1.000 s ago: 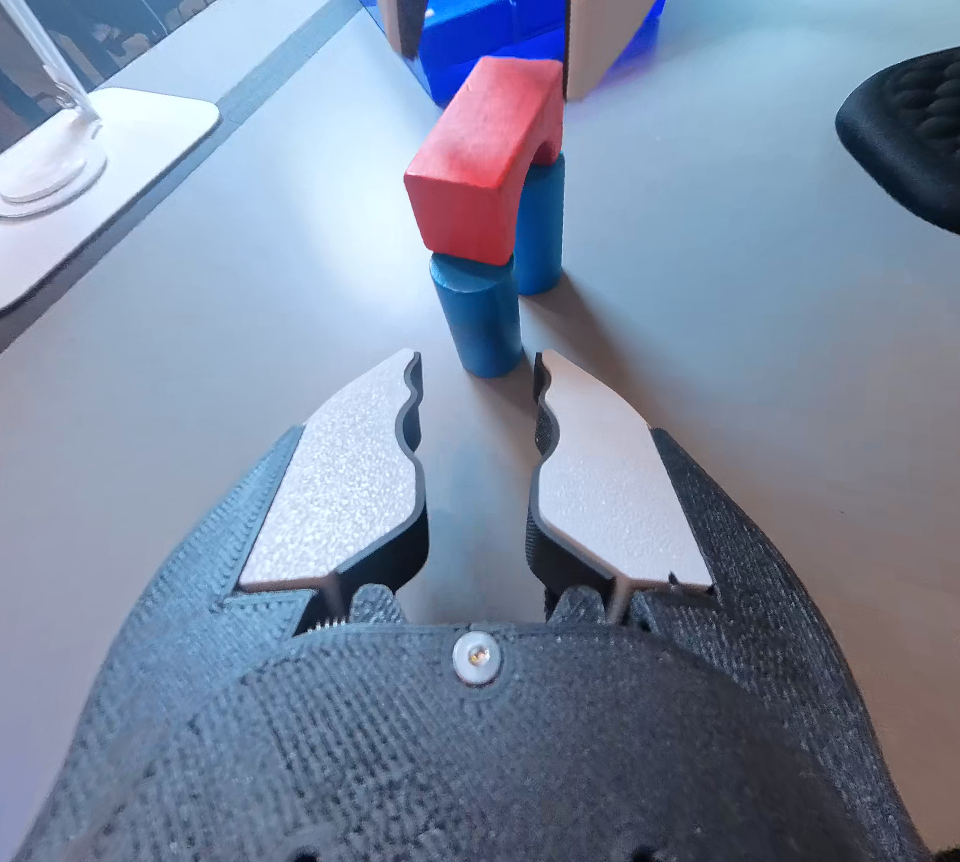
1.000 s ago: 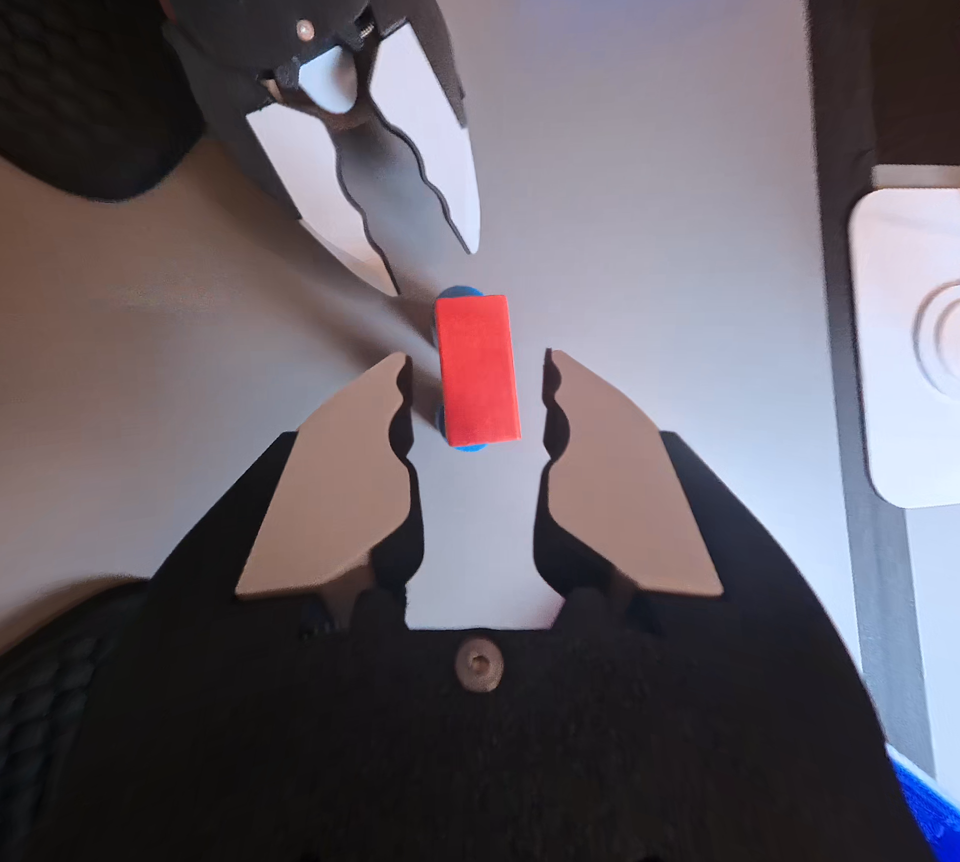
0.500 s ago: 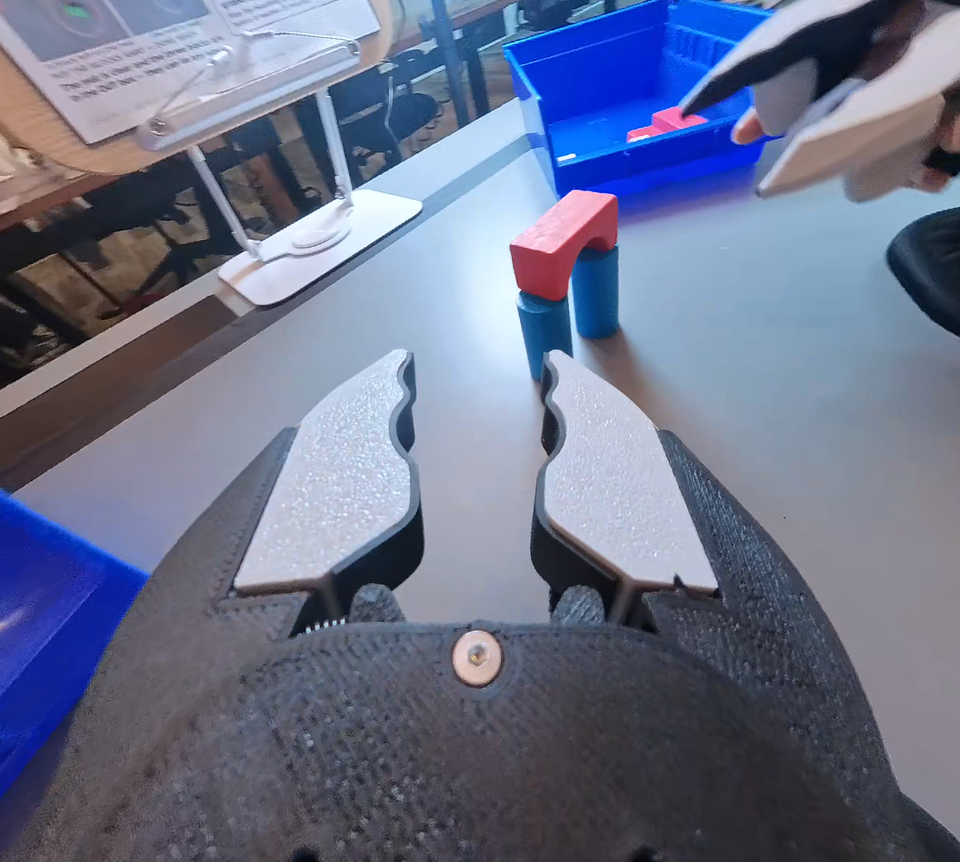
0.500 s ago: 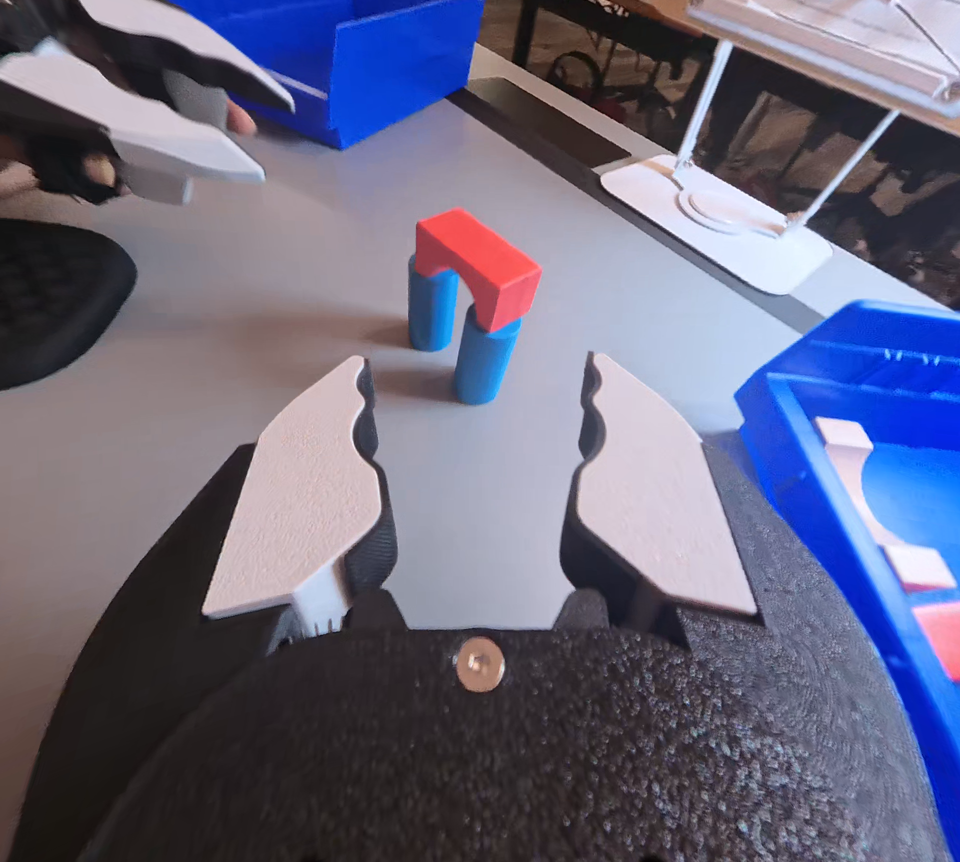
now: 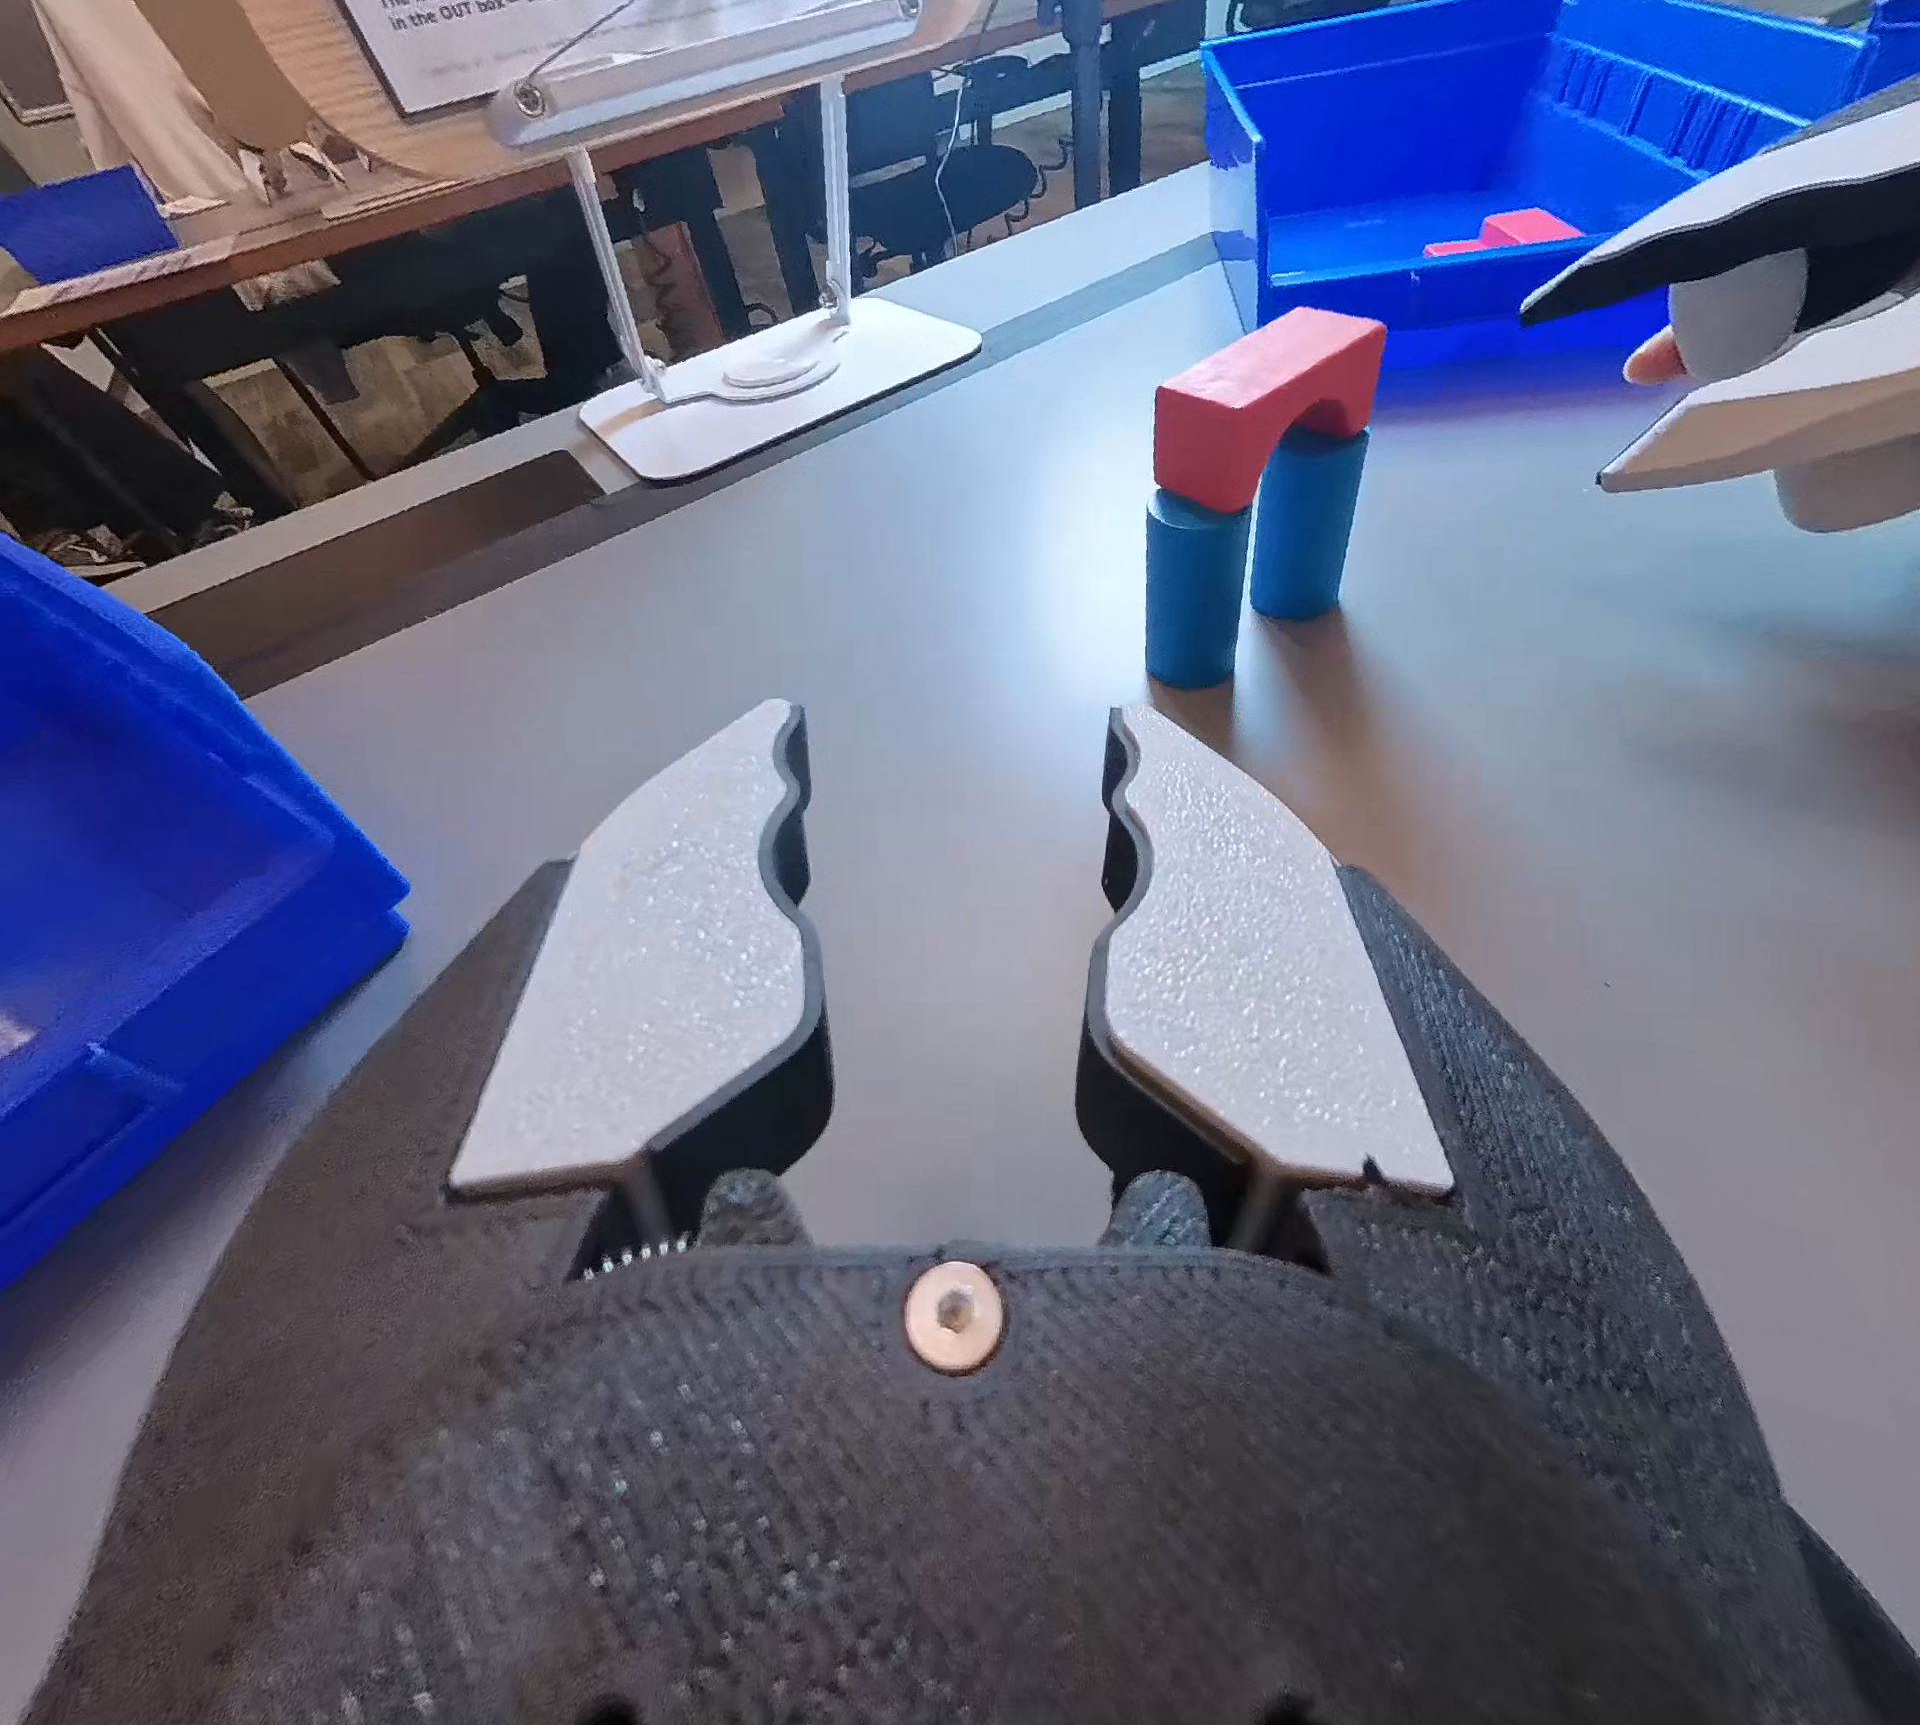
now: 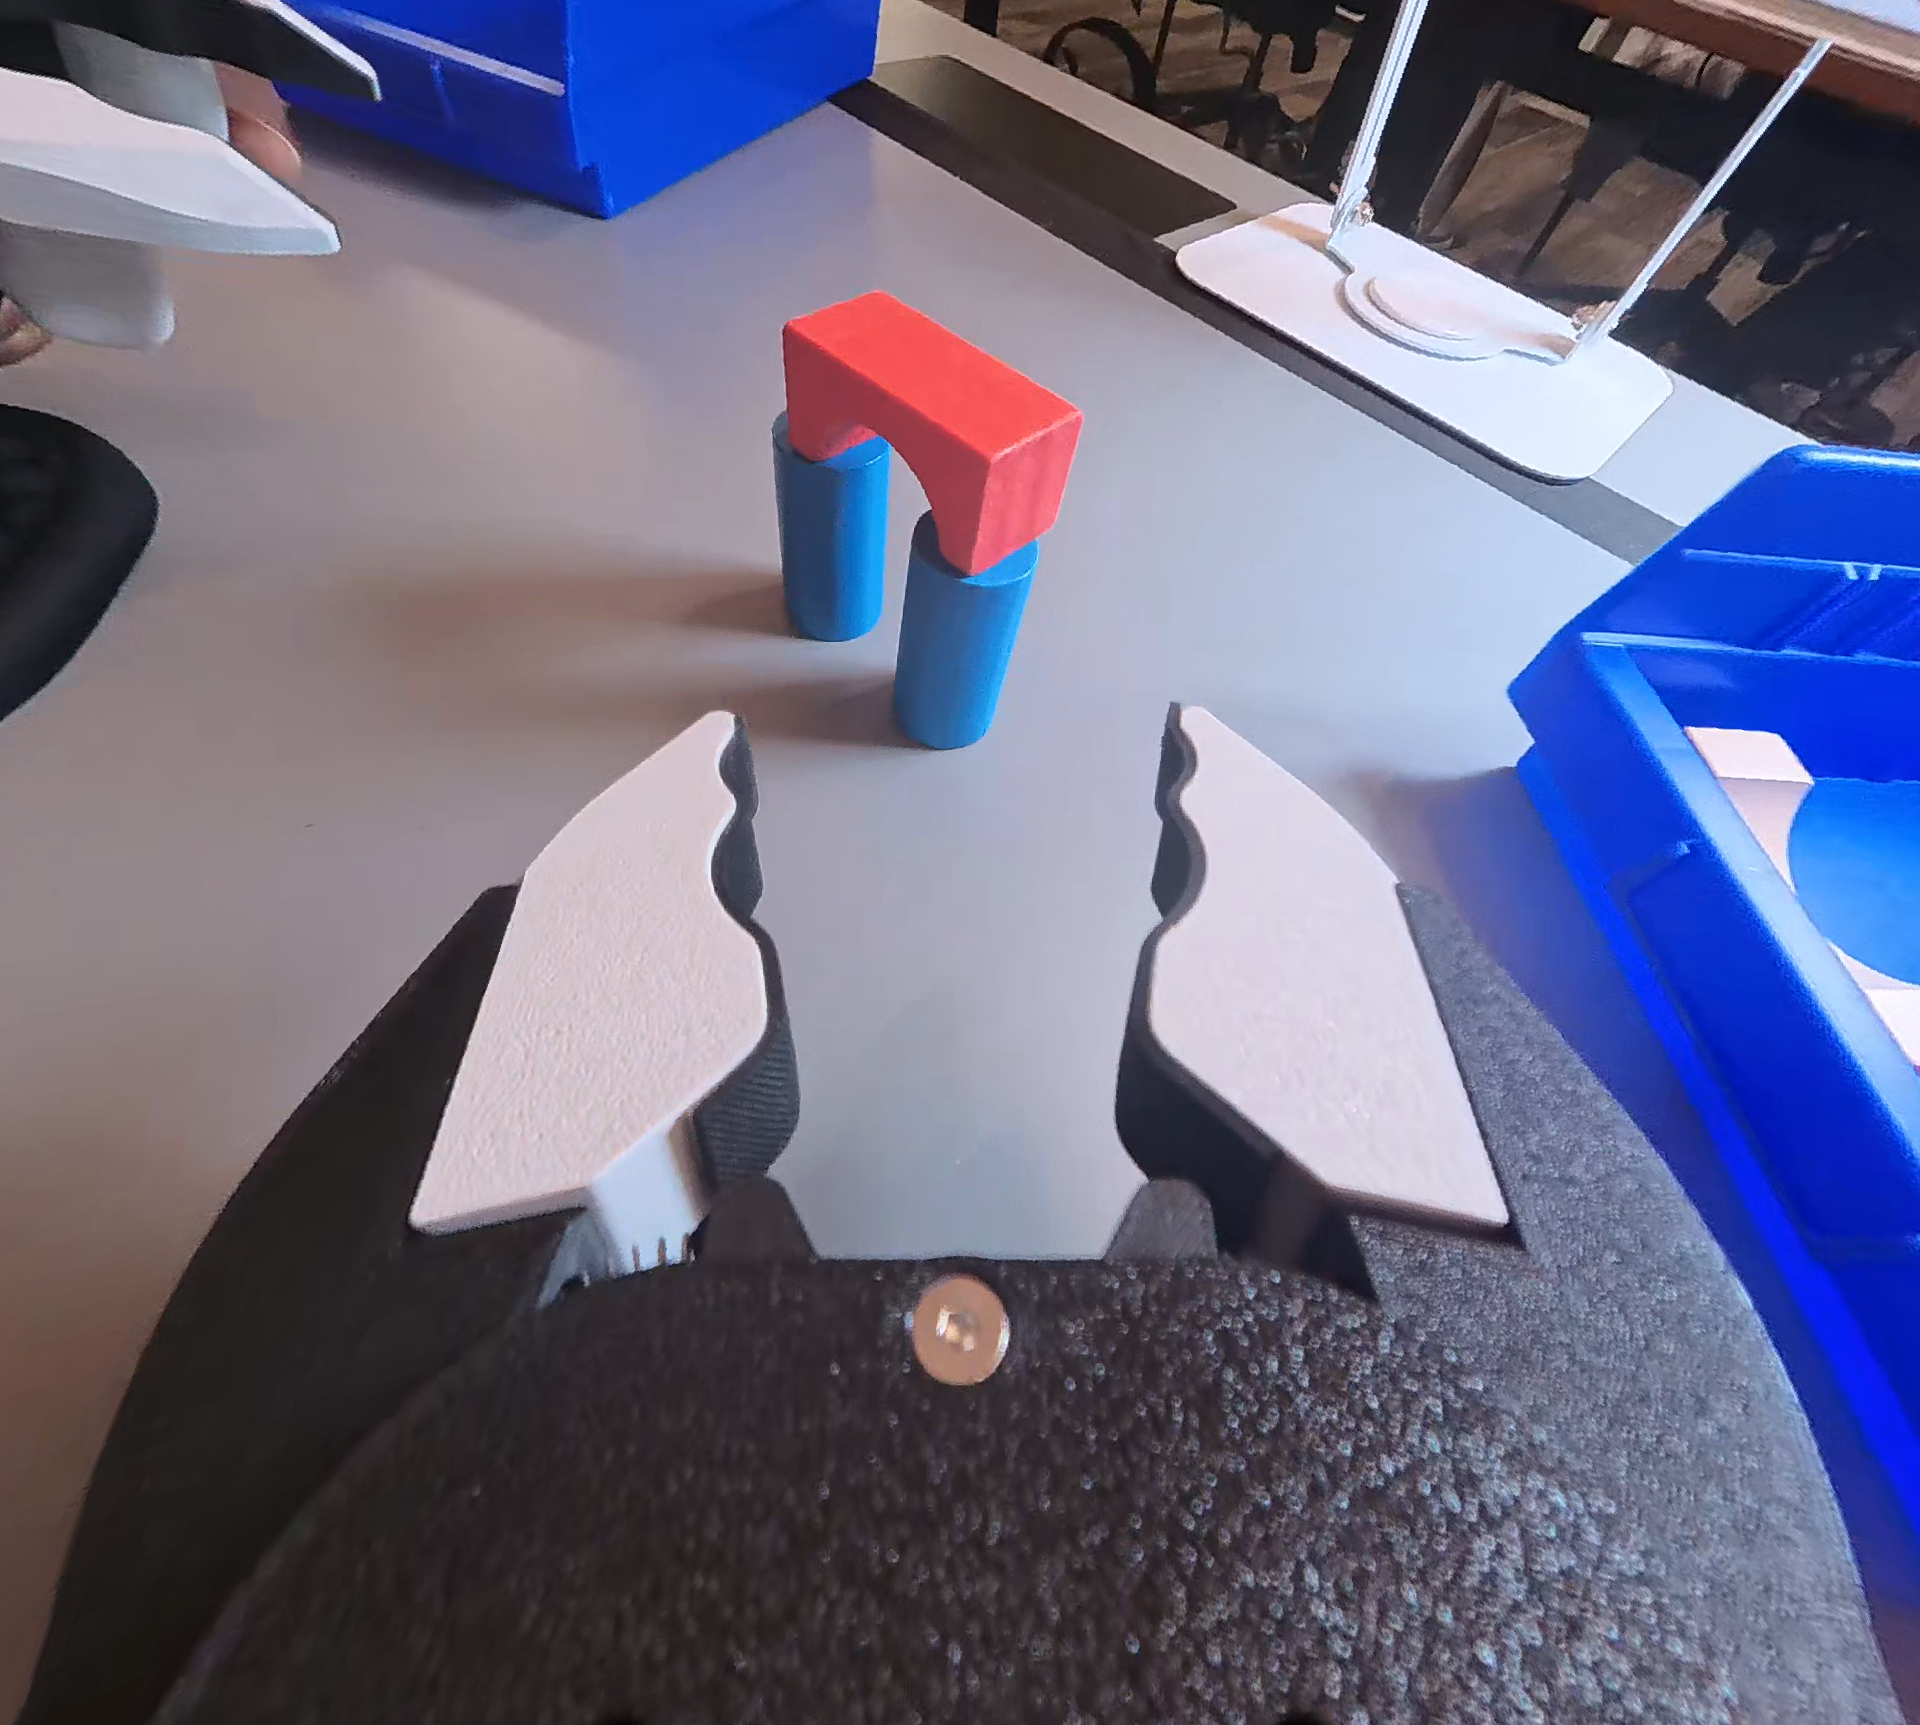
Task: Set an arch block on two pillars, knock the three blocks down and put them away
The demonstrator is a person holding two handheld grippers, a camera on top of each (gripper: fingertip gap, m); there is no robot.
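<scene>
A red arch block [image 5: 1262,413] [image 6: 930,418] rests upright on two blue cylinder pillars [image 5: 1195,589] [image 6: 961,647] on the grey table [image 5: 935,595]. My left gripper [image 5: 951,719] is open and empty, low over the table, short of the pillars and to their left. It also shows at the left edge of the right wrist view [image 6: 343,158]. My right gripper [image 6: 951,719] is open and empty, just short of the nearer pillar. It also shows at the right edge of the left wrist view [image 5: 1564,397].
A blue bin [image 5: 1455,117] behind the arch holds a red block [image 5: 1522,231]. Another blue bin [image 5: 156,844] [image 6: 1683,844] holds wooden blocks. A white stand [image 5: 779,387] [image 6: 1455,345] with a printed sheet sits at the table's edge. A black chair back [image 6: 52,532] is close by.
Both grippers drew back and levelled out from over the arch. The right gripper then moved closer to the pillars and the left shifted left. Both jaws opened a little wider.
</scene>
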